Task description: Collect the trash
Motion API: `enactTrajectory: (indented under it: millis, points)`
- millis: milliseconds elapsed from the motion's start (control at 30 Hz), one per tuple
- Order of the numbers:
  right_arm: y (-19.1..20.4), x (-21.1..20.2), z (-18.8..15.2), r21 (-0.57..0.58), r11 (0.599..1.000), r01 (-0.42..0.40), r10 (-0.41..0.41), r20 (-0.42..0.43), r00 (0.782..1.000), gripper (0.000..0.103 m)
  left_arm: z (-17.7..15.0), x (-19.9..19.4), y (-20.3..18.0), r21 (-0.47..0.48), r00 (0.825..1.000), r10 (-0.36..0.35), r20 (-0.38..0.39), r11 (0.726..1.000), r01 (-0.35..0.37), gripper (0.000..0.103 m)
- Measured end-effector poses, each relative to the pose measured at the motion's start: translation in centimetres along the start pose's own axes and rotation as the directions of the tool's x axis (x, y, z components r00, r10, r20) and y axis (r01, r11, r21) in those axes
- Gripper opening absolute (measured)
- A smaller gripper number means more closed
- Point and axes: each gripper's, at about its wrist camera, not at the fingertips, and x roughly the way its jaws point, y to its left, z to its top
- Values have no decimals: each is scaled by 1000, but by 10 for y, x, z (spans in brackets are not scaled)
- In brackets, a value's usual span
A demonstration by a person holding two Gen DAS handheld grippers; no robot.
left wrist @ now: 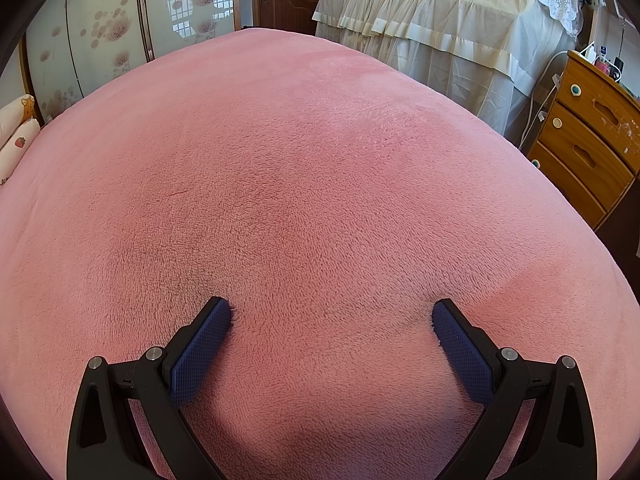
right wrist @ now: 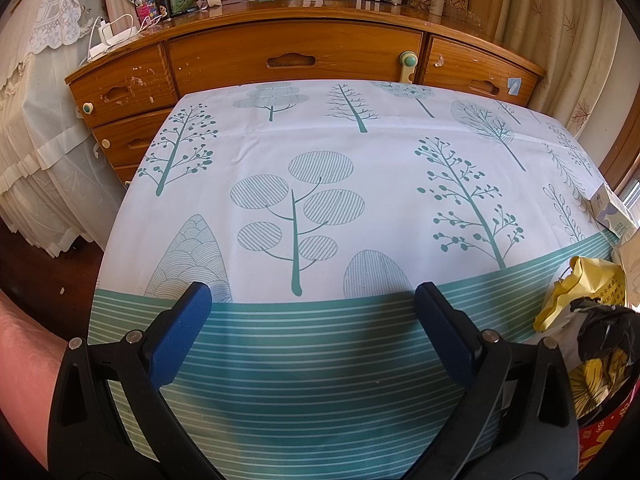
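Pink bed (left wrist: 312,168), left gripper (left wrist: 331,314) wide open, empty; tree-print counter (right wrist: 360,160), one yellow wrapper (right wrist: 576,292), right gripper (right wrist: 313,294) wide open, empty.

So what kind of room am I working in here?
Most likely a home bedroom: a pink fleece blanket spread over a bed, a wooden dresser cluttered with bottles and frames, and a lace-covered bed nearby.

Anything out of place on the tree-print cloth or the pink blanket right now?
Crumpled yellow wrapper and black plastic heaped at the tree-print cloth's right edge. Pink blanket shows nothing odd. Both grippers, left and right, have open, empty jaws.
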Motion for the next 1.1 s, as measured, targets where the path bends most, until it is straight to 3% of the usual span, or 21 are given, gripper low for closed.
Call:
enactTrajectory:
  millis: [1100]
  points:
    - [1, 6, 8, 1, 1000, -1, 1, 0, 1000, 100, -1, 0, 0, -1, 1000, 2, 1, 1000, -2, 101]
